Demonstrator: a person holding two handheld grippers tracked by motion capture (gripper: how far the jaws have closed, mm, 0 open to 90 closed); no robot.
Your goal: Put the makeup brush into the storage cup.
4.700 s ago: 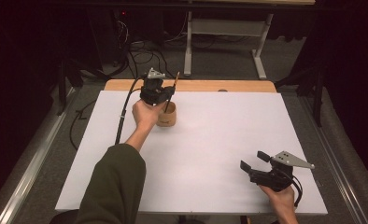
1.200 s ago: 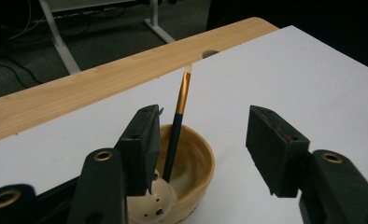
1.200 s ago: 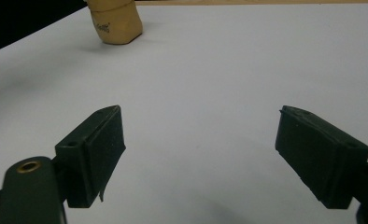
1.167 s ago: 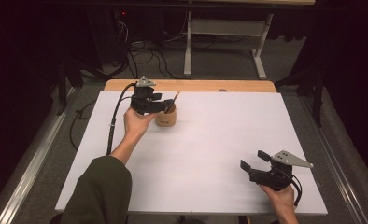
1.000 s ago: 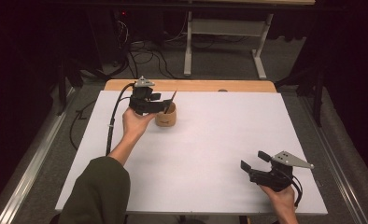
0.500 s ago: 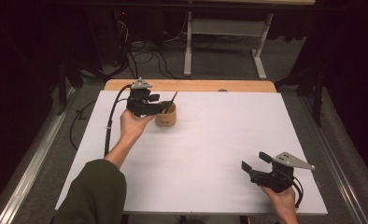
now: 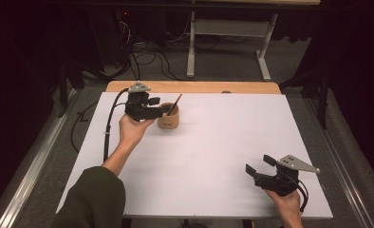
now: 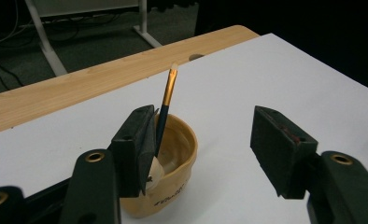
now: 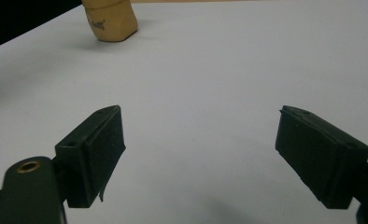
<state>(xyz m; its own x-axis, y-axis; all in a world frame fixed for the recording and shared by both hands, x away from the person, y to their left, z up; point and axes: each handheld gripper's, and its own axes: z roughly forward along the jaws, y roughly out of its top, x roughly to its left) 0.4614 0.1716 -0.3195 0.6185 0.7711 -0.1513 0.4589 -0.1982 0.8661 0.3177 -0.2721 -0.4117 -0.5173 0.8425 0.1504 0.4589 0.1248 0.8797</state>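
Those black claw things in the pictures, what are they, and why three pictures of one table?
No robot here: a person holds a hand tool in each hand. The high view looks down on the white table. The left claw is open beside a small wooden cup with a paintbrush standing in it. The right claw is open near the front corner, over bare table. The other two pictures come from cameras riding on each claw, looking along its jaws. Nothing is held.
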